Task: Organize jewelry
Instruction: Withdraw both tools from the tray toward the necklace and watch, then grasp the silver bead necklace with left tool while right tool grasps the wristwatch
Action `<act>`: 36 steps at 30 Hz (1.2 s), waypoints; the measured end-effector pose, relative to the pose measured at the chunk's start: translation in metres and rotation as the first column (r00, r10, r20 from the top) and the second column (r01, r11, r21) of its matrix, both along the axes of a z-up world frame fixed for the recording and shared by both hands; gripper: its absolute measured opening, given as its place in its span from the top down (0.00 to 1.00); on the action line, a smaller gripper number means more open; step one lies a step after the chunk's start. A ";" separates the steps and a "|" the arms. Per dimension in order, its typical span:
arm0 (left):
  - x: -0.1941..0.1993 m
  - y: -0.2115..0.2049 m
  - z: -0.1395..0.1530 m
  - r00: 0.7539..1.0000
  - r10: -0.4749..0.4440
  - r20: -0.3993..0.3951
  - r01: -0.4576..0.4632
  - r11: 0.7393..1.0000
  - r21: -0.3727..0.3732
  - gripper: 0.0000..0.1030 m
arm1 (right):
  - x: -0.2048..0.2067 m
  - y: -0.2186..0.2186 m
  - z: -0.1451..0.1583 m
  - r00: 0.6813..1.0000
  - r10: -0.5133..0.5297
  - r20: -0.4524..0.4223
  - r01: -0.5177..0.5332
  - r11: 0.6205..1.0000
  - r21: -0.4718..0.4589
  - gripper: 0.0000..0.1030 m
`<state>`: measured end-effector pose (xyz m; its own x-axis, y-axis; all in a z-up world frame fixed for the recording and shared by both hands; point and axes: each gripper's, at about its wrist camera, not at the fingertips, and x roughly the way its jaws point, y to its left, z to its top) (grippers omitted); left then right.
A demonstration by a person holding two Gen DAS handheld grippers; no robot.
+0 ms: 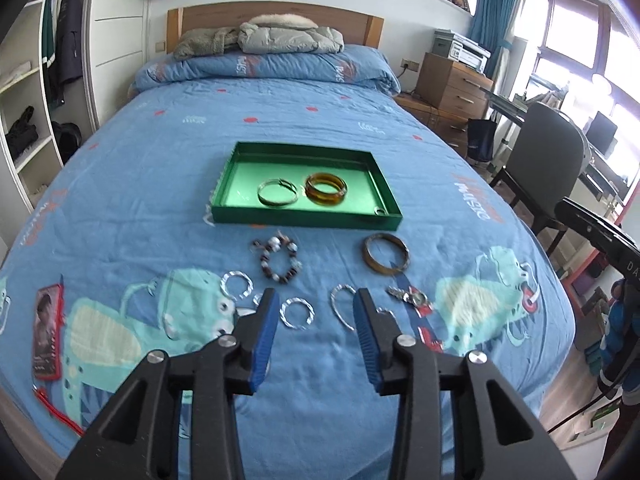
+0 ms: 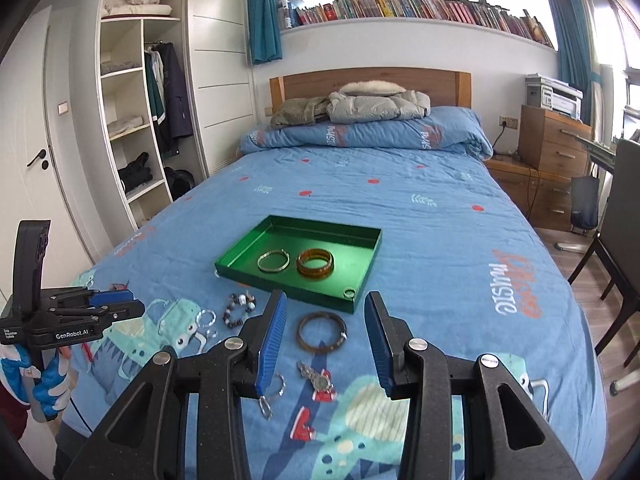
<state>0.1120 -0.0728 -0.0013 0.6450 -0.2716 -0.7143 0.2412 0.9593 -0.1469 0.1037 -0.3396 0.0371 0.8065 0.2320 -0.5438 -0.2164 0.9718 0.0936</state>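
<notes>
Blue bedding fills my left wrist view: my left gripper (image 1: 316, 300) hangs spread and empty over silver rings (image 1: 296, 312), green tray (image 1: 306, 222) beyond holding two bangles. From the right wrist, my right gripper (image 2: 326, 306) gapes empty above the brown bangle (image 2: 321, 330); I judge it goes next, needing a descent and pinch.

Left gripper (image 1: 316, 300) held level, jaws spread wide, nothing between them. Right gripper (image 2: 326, 304) likewise parted and empty. Gloved left hand (image 2: 44, 380) wrapped around its handle.
</notes>
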 end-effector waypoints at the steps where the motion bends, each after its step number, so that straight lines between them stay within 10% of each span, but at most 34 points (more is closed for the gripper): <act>1: 0.000 -0.004 -0.005 1.000 -0.006 -0.011 0.006 1.000 -0.002 0.64 | -0.002 -0.001 -0.004 1.000 0.002 -0.005 -0.002 1.000 0.000 0.61; 19: 0.050 -0.069 -0.118 0.961 -0.005 -0.276 -0.004 1.000 -0.031 0.59 | 0.028 -0.008 -0.128 0.964 0.176 -0.200 -0.176 0.984 0.018 0.57; 36: 0.081 -0.083 -0.151 0.932 0.084 -0.352 -0.101 0.994 -0.031 0.62 | 0.069 0.003 -0.177 0.919 0.290 -0.268 -0.301 0.954 0.001 0.57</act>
<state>0.1932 -0.1557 -0.1524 0.3808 -0.2621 -0.8867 0.0772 0.9646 -0.2520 0.1724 -0.3365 -0.1398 0.5323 0.4121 -0.7395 -0.4671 0.8715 0.1495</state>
